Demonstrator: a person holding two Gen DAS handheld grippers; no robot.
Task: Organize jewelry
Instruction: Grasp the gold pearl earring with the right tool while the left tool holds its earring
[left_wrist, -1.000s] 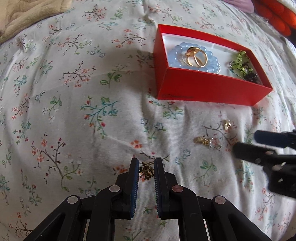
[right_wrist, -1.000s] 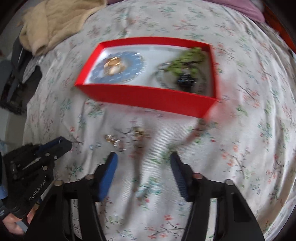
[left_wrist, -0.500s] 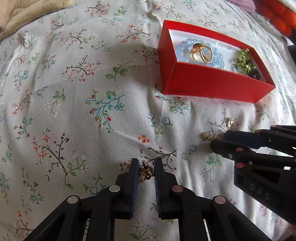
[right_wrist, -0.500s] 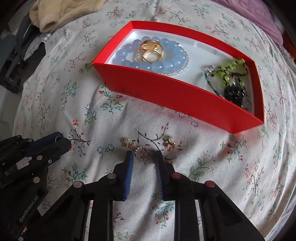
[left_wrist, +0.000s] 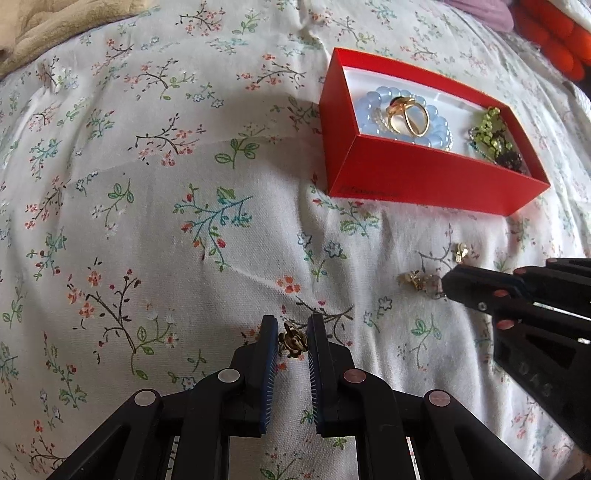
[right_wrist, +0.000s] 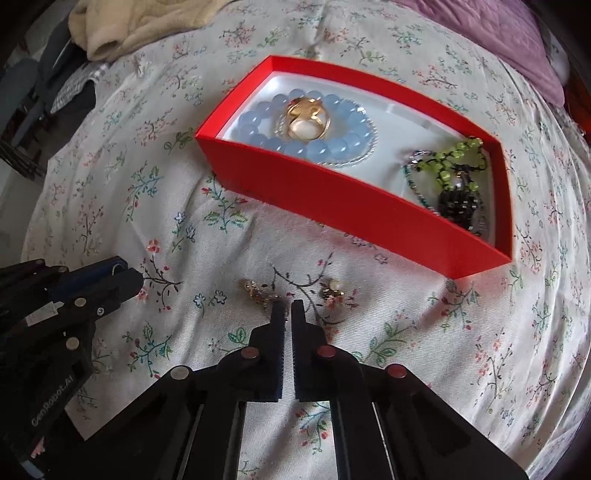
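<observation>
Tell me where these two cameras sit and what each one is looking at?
Left wrist view: rides on the left gripper, looking steeply down its fingers at a small gold piece between them; the right gripper shows at the right edge.
Right wrist view: rides on the right gripper, looking down at a dangly earring at its shut tips; the left gripper shows at the left edge.
Shared: the red box, the pearl earring and the floral bedsheet.

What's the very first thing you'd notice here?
The red box on the flowery bedspread, with a blue bead bracelet and gold ring inside. Nearer, the left claw pinches a small gold charm, and the right claw has shut beside a gold earring.
</observation>
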